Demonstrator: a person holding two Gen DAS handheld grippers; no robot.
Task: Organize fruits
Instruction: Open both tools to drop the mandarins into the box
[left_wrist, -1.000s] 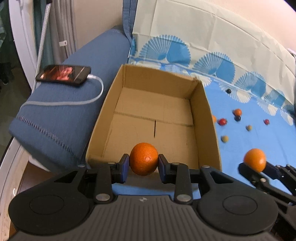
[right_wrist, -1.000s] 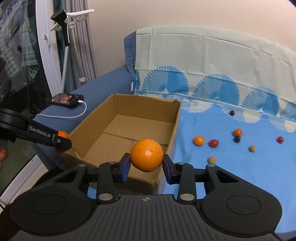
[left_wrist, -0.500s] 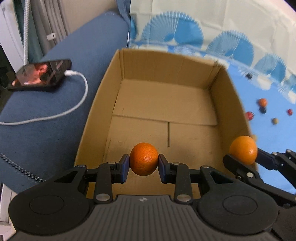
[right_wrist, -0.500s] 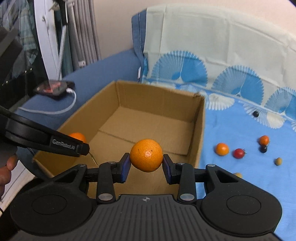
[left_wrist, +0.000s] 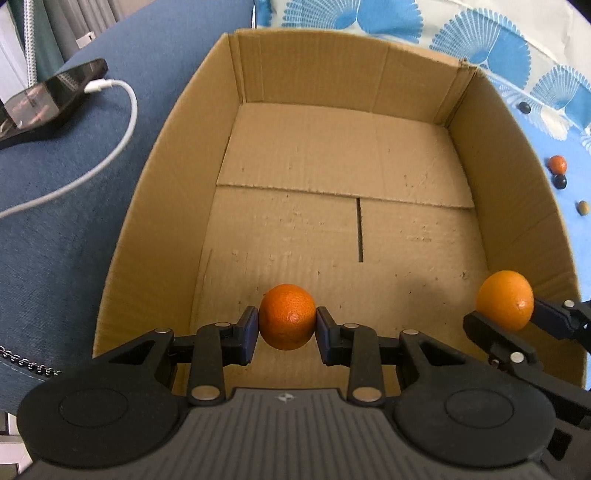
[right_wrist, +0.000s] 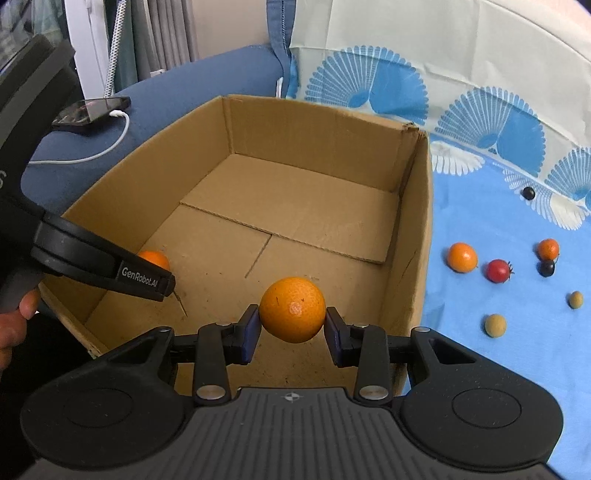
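Phone (left_wrist: 44, 107): lies on the blue cushion (left_wrist: 74, 229) left of the box, white cable (left_wrist: 110, 147) plugged in; its left end is cut off.
Box (left_wrist: 166, 206): open cardboard, long axis running away from the cameras; floor bare.
Left gripper (left_wrist: 287, 328): clamped on an orange (left_wrist: 287, 316), held over the box's near left part.
Right gripper (right_wrist: 291, 325): clamped on a second orange (right_wrist: 291, 309), over the near right part.
Blue cloth (right_wrist: 480, 362): right of the box; small fruits (right_wrist: 496, 270) lie scattered, kinds hard to tell.
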